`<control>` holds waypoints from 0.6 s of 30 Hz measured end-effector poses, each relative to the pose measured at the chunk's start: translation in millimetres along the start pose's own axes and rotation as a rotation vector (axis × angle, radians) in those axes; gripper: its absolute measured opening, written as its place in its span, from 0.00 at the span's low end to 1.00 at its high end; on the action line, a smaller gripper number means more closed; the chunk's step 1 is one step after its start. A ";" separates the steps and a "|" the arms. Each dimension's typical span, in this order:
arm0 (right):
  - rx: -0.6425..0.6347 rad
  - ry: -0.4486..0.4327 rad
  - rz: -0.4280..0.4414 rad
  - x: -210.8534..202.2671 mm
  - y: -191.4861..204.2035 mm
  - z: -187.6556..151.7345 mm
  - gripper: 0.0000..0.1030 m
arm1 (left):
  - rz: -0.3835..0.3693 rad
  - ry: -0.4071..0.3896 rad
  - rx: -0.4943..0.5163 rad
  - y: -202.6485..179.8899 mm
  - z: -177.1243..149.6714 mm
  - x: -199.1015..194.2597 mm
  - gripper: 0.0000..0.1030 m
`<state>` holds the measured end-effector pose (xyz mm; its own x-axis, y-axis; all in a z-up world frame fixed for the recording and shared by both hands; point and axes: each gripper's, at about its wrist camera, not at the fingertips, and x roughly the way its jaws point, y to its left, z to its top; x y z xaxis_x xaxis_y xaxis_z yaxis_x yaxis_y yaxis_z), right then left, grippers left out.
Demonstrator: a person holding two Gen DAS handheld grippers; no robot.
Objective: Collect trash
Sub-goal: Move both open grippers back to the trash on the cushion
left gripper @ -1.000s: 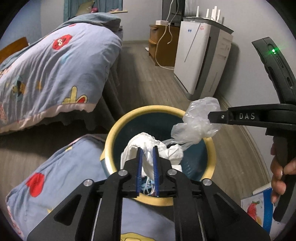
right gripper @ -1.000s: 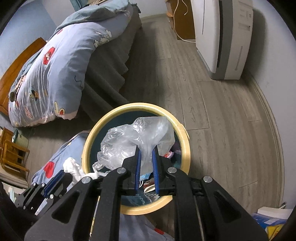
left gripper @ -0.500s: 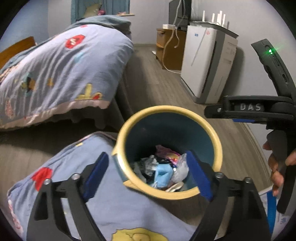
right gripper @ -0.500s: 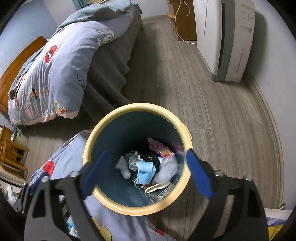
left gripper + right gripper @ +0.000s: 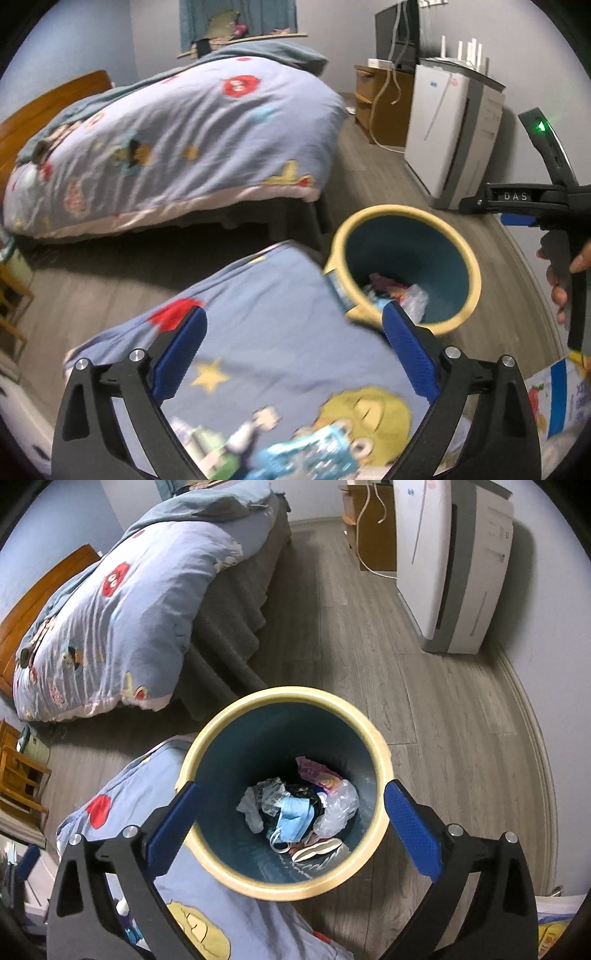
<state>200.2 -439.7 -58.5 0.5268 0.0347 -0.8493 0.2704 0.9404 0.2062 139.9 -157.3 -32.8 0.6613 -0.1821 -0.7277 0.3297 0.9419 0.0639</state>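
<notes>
**Both loads dropped, left gripper swung off the bin**

Since a second ago: white wad and clear bag released; left camera has panned away from the bin.

Left wrist: left gripper [image 5: 291, 354] spread wide, empty, over the cartoon-print quilt [image 5: 266, 325]; bin [image 5: 402, 266] beyond its right finger.

Right wrist: right gripper [image 5: 290, 825] wide apart, holding nothing, straddling the bin [image 5: 284, 886]. Inside: blue mask [image 5: 293, 818], clear bag [image 5: 338, 810], crumpled paper [image 5: 255, 805].

The bin [image 5: 373, 738] mouth is open from above. A quilt [image 5: 207, 904] crowds its near-left rim; bare floor [image 5: 443, 720] lies right and far.
</notes>
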 end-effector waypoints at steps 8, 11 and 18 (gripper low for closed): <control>-0.037 -0.004 0.092 -31.8 45.6 -31.3 0.94 | 0.101 0.004 -0.043 65.7 -50.0 -61.0 0.93; -0.044 -0.006 0.116 -43.9 64.6 -51.0 0.94 | 0.129 0.003 -0.058 84.6 -67.7 -74.8 0.93; -0.085 0.016 0.168 -60.0 109.4 -101.3 0.94 | 0.146 0.031 -0.135 127.4 -107.3 -83.0 0.93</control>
<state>116.5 -304.6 -34.2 0.5454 0.1982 -0.8144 0.1101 0.9463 0.3041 54.7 8.1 -37.5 0.6738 -0.0336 -0.7382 0.1370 0.9873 0.0801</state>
